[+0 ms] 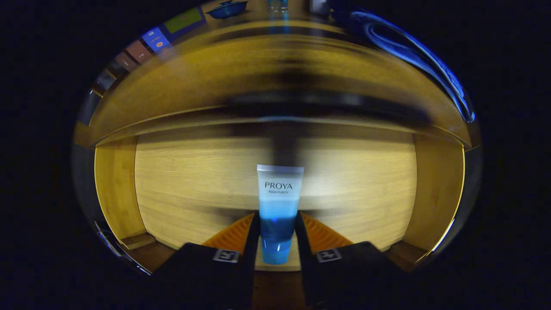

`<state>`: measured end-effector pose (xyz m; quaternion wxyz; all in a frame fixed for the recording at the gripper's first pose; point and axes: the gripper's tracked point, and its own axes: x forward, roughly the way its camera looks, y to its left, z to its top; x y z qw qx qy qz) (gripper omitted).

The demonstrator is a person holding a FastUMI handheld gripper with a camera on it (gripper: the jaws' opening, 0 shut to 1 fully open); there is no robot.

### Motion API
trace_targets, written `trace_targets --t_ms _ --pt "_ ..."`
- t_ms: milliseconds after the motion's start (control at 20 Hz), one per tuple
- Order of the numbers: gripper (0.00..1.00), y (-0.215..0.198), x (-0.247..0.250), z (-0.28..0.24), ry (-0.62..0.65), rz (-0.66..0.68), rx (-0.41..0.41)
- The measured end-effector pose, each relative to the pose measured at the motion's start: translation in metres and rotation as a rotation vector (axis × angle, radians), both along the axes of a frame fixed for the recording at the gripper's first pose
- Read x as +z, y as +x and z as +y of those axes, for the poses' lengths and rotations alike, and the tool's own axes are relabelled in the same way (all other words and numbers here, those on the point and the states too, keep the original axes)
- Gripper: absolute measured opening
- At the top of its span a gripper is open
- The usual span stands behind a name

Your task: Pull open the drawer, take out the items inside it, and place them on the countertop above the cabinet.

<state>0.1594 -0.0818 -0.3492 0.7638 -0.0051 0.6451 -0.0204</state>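
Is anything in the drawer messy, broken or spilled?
Nothing stands out. The tube looks whole, with no spill on the drawer floor around it. The gripper has its fingers closed on the tube's lower part. The cabinet front above is too blurred to judge.

Drawer front (275, 73) and countertop blurred

The tube (279, 206) held between the claw's (277, 234) fingers reads "PROYA", with smaller "AQUA PURITY" beneath.

White-to-blue tube (279, 206), tan wood-grain drawer (193, 181)
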Motion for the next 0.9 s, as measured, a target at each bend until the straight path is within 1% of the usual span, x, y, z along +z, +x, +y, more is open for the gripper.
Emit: trace_targets --t_ms 100,150,200,300,450,650,900 --pt "0.40 0.002 0.001 0.005 -0.034 -0.027 0.064" --pt "0.40 0.005 0.001 0.003 -0.034 -0.042 0.059" --pt "0.30 0.005 0.005 0.010 -0.013 -0.041 0.044" --pt "0.30 -0.002 0.010 0.013 0.051 -0.045 0.001" --pt "0.30 0.001 0.027 0.012 0.072 -0.071 -0.006" --pt "0.30 -0.002 0.072 0.014 0.148 -0.146 -0.011" --pt "0.29 -0.002 0.136 0.018 0.185 -0.207 0.003"
